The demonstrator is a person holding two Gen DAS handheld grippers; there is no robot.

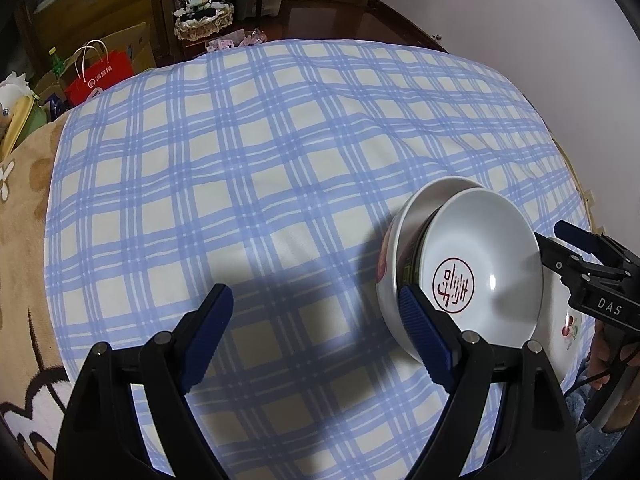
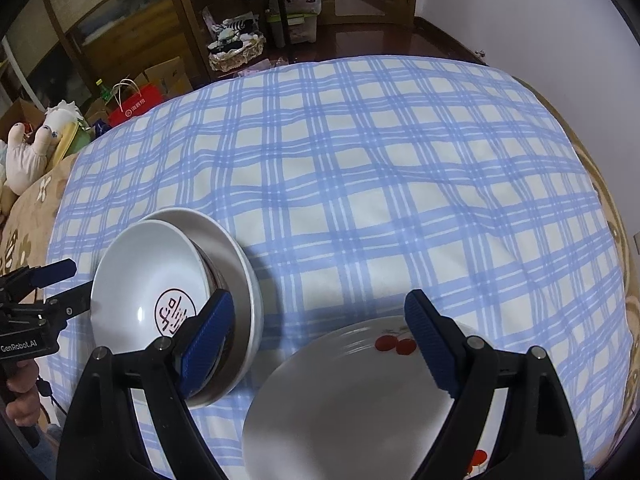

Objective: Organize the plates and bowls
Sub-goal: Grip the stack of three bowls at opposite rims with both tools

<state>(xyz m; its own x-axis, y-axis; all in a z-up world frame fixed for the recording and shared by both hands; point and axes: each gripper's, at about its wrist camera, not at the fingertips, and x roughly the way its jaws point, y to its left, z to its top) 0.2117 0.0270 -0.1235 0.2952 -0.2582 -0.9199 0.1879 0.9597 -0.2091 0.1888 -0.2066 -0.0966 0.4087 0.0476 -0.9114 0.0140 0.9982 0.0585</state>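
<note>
Here both tools gape empty over a blue checked cloth in a cluttered room.

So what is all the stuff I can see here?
Bowls: two, white, nested together on the cloth; the top one has a red round mark inside.
Plate: one, white with red cherries, beside the bowls, under the right claw.
Checked cloth: one, blue and cream, covering the surface.
Red paper bag: one, on the floor beyond the cloth.
Basket: one, beige, full of things, on the floor.
Soft toy: one, white, far left.
Left claw: black, blue pads, open, empty.
Right claw: same, open, empty.
</note>
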